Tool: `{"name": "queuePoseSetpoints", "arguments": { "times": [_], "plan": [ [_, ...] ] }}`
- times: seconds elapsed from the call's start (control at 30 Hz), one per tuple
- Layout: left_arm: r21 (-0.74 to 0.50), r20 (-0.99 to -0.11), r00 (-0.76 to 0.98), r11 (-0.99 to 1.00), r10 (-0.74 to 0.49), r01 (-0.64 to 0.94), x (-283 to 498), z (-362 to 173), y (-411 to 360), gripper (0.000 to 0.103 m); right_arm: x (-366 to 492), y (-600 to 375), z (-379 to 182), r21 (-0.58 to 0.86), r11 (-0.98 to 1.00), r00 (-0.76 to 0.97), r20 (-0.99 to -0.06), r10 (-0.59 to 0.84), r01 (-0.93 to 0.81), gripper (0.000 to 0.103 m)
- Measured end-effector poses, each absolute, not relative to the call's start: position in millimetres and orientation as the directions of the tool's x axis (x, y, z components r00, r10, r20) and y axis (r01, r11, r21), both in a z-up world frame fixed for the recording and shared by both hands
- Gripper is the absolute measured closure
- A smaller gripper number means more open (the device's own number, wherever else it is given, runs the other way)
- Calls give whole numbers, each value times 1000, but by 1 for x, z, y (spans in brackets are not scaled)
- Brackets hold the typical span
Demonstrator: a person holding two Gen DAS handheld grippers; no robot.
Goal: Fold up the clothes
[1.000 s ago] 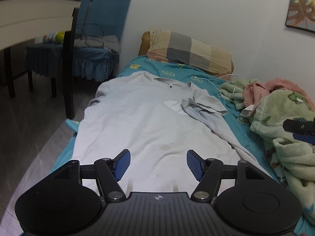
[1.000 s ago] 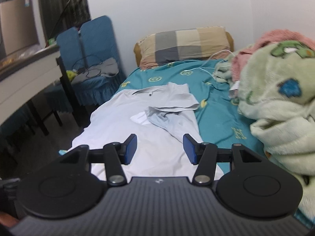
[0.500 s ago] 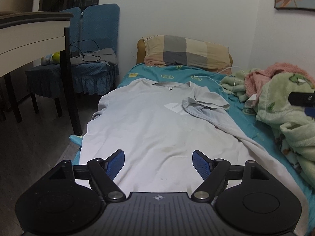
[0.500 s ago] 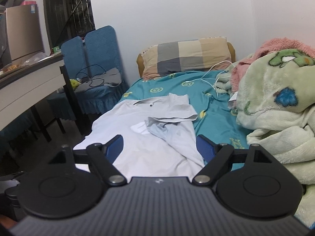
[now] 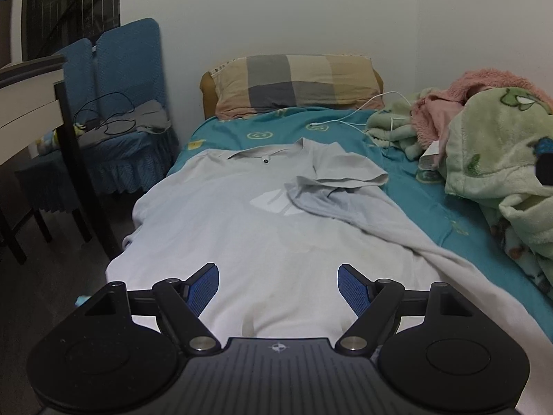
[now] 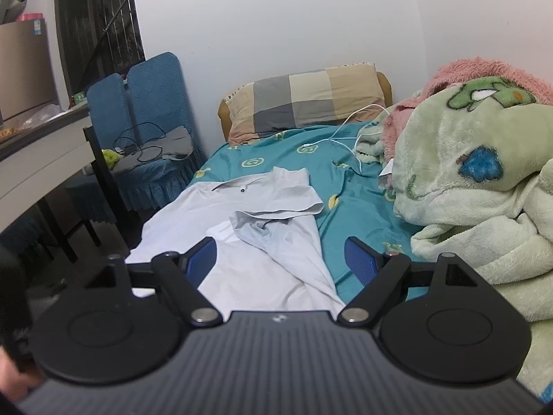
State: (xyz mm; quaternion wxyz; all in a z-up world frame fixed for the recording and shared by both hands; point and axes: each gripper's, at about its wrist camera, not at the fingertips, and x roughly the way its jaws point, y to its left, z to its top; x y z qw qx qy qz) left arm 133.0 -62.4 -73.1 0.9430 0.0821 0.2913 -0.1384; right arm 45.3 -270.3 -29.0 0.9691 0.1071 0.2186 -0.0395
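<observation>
- The left hand-held gripper (image 5: 278,285) has just been opening, and now its blue pads are spread apart with nothing pinched between them. Only the flat cloth of the shirt lies under the gap.
- This hand-held gripper now looks straight up the shirt (image 5: 242,228) toward the pillow (image 5: 297,83). A second ago it was tipped to one side and sat a bit more to the left.
- The shirt lies spread out on the bed (image 5: 425,200), below the pillow, with its collar nearest the pillow. The sleeve on the blanket side is already folded in over the chest. The sleeve on the chair (image 5: 128,79) side is not folded yet and droops at the bed's edge.
- The right hand-held gripper (image 6: 281,257) has also just been opening. Its pads stand wide apart and hold nothing. It hangs over the shirt's bottom part, on the side away from the pillow, close to the green blanket (image 6: 477,186).
- So both have let go, and one fold looks done. I think the next job is the chair-side sleeve or the bottom edge.
</observation>
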Motion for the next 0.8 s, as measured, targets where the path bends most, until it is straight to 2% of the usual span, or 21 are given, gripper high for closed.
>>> {"name": "queuePoseSetpoints", "arguments": {
  "times": [0.27, 0.5, 0.7, 0.8],
  "plan": [
    [147, -595, 775, 919, -213, 365, 200, -102, -116, 27, 55, -285, -38, 196, 966, 888, -455, -62, 167, 20],
    [233, -559, 800, 886, -216, 402, 273, -117, -166, 27, 66, -312, -51, 256, 923, 858, -497, -131, 289, 20],
    [279, -542, 787, 820, -295, 500, 324, -135, -209, 28, 82, -330, -67, 285, 880, 825, -534, -185, 381, 20],
    [328, -562, 763, 762, -318, 559, 344, -152, -235, 28, 89, -335, -73, 292, 869, 819, -539, -197, 400, 20]
  ]
}}
